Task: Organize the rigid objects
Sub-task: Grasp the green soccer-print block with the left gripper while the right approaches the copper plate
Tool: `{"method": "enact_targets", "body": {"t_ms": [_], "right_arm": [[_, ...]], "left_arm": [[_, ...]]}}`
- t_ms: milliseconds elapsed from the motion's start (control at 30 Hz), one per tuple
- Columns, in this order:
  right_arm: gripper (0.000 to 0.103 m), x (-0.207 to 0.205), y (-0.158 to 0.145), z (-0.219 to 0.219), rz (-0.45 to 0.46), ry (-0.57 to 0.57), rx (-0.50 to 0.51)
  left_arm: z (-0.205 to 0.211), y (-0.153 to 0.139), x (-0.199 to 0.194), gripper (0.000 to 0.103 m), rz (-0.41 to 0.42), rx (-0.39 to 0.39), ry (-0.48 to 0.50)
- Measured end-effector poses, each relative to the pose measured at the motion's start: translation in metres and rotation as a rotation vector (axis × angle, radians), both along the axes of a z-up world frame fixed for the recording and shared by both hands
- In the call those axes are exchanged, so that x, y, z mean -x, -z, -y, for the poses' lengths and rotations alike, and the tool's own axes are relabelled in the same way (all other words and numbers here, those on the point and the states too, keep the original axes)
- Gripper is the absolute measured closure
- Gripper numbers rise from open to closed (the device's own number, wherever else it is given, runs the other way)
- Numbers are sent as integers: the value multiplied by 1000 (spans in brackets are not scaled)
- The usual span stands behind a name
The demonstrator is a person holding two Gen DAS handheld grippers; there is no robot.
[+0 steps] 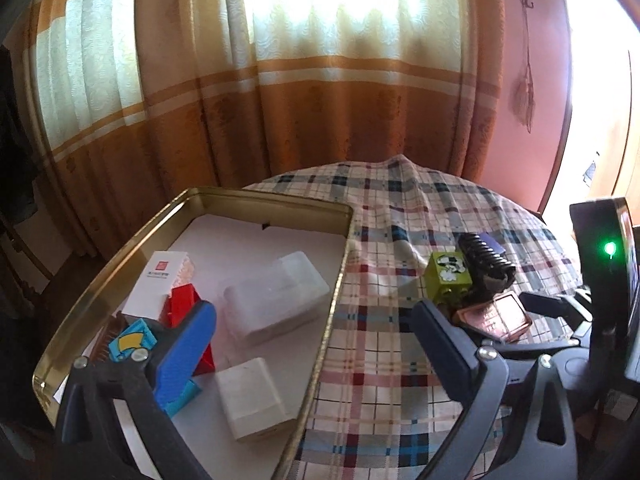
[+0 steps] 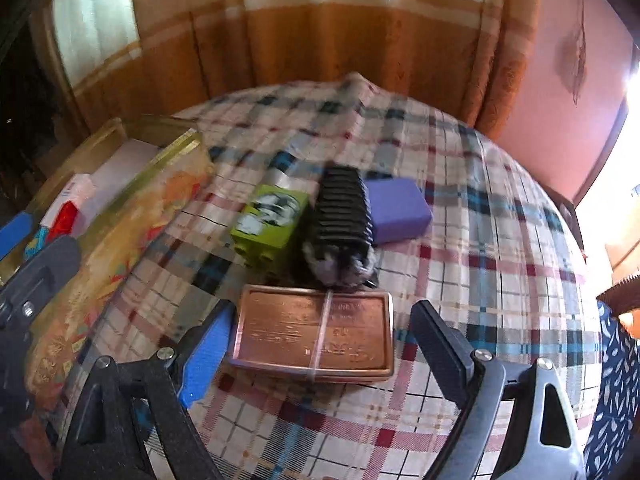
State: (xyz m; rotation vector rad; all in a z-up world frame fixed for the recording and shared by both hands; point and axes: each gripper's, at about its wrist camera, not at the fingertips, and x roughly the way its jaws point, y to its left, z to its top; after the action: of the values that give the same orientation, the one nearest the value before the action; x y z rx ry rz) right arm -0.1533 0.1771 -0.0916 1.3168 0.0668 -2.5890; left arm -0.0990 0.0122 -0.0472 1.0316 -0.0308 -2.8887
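This is a room in a home. Long orange and cream curtains (image 1: 280, 92) hang over a bright window behind a round worktop (image 2: 460, 280) spread with a plaid tablecloth (image 1: 400, 216). The wall (image 1: 552, 80) beside them is painted pink, with a hook holding a dangling ornament (image 1: 526, 52). Small household odds and ends lie on the cloth.

Each claw (image 1: 312, 328) (image 2: 320, 344) has black arms, silver screws, one blue finger (image 2: 204, 356) and one black finger (image 2: 442, 344).

Sunlit orange-and-cream curtains (image 1: 304, 80) hang beside a pink wall (image 1: 528, 80).
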Motion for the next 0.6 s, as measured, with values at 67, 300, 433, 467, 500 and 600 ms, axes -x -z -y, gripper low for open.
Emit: {"method": "enact_targets", "body": {"t_ms": [67, 300, 433, 467, 500, 600], "right_arm": [[24, -5, -3, -4, -19, 7, -12], [24, -23, -12, -28, -98, 62, -69], [24, -20, -13, -55, -86, 136, -34], [24, -20, -15, -60, -98, 152, -42], [24, -19, -16, -63, -106, 160, -52], [24, -15, -17, -76, -111, 189, -56]], "left_arm": [[-2, 1, 1, 3, 2, 1, 5], [-25, 3, 6, 3, -1, 12, 60], [-45, 7, 14, 3, 8, 30, 106], [-48, 8, 16, 3, 14, 31, 113], [-53, 10, 18, 3, 19, 31, 123], [-67, 15, 26, 5, 33, 41, 158]]}}
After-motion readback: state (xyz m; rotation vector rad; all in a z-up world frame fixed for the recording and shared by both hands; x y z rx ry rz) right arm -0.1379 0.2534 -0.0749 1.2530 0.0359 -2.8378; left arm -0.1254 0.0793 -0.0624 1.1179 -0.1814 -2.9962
